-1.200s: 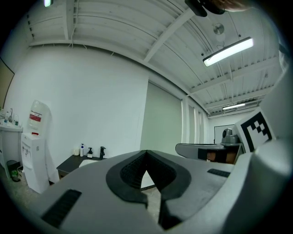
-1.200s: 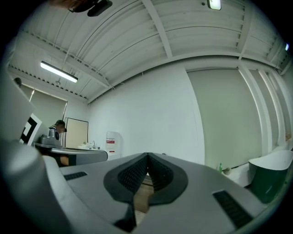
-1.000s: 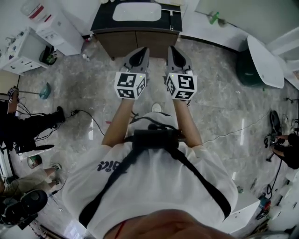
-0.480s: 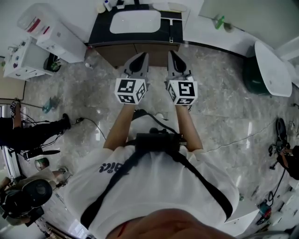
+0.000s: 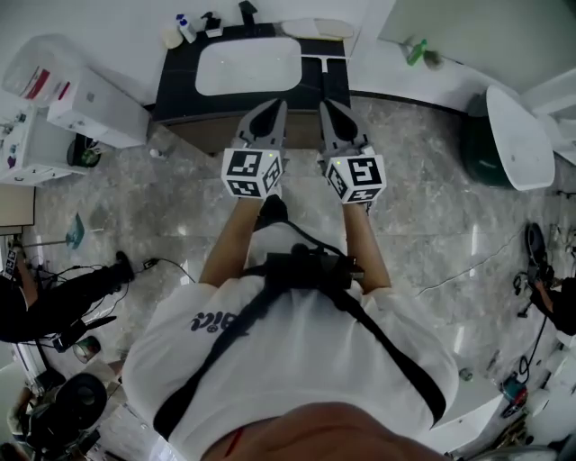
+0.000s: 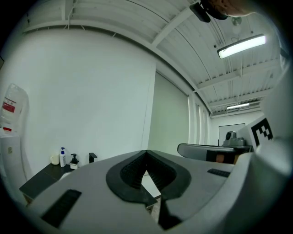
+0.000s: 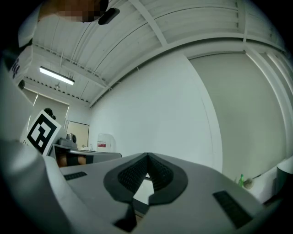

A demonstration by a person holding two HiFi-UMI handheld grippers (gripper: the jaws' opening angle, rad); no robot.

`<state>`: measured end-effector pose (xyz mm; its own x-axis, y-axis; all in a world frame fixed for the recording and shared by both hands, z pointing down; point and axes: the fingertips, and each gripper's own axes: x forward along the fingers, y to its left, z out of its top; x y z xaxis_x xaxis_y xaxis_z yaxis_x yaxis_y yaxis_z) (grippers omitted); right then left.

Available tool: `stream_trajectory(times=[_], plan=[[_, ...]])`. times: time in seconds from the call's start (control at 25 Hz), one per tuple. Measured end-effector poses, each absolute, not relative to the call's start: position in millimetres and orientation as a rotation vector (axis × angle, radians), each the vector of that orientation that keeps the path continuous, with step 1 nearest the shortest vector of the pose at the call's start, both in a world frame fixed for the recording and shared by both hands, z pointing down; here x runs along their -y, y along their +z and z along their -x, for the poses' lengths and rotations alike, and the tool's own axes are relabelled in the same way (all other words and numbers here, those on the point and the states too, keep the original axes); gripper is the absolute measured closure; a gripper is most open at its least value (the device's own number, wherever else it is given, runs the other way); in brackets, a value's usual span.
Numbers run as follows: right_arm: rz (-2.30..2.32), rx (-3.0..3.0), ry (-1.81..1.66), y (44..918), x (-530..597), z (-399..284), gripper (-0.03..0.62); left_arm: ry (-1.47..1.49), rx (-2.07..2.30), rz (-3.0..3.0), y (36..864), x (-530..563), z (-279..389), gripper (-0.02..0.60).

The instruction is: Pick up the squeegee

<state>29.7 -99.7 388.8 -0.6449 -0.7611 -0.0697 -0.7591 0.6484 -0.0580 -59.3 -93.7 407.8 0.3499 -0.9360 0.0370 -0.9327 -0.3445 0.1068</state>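
A thin T-shaped tool, seemingly the squeegee [image 5: 325, 59], lies on the dark vanity counter [image 5: 175, 81] just right of the white sink [image 5: 247, 67]. My left gripper [image 5: 270, 110] and right gripper [image 5: 331, 108] are held level side by side in front of the vanity, short of the counter's front edge. In the left gripper view the left gripper [image 6: 146, 151] has its jaws closed tip to tip with nothing in them. The right gripper [image 7: 147, 155] is likewise shut and holds nothing. The squeegee shows in neither gripper view.
Bottles [image 5: 184, 27] and a black faucet [image 5: 247, 11] stand at the counter's back. White cabinets [image 5: 85, 99] flank the vanity on the left. A dark green bin with a white lid [image 5: 513, 135] sits at right. Cables and seated people [image 5: 54, 302] occupy the marble floor's left side.
The person has walked toward the vanity, so sink and counter sit lower and larger in the head view. Both grippers travelled forward together and stayed shut.
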Motion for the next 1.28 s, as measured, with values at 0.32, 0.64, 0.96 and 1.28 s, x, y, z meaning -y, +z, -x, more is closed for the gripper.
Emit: stream_trajectory(times=[0.32, 0.64, 0.96, 1.28], plan=[[1.328, -2.82, -0.029, 383, 203, 29, 0.589, -0.076, 1.623, -2.565, 395, 209, 107, 0.571], [1.547, -2.681, -0.209, 410, 265, 20, 0.588, -0.041, 1.5, -2.554, 428, 266, 121, 0.571], [1.719, -2.684, -0.339, 465, 321, -22, 0.588, 0.073, 1.431, -2.513, 476, 320, 91, 0.571], [1.762, -2.794, -0.542, 533, 384, -43, 0.588, 0.19, 1.416, -2.415, 526, 379, 77, 0.571]])
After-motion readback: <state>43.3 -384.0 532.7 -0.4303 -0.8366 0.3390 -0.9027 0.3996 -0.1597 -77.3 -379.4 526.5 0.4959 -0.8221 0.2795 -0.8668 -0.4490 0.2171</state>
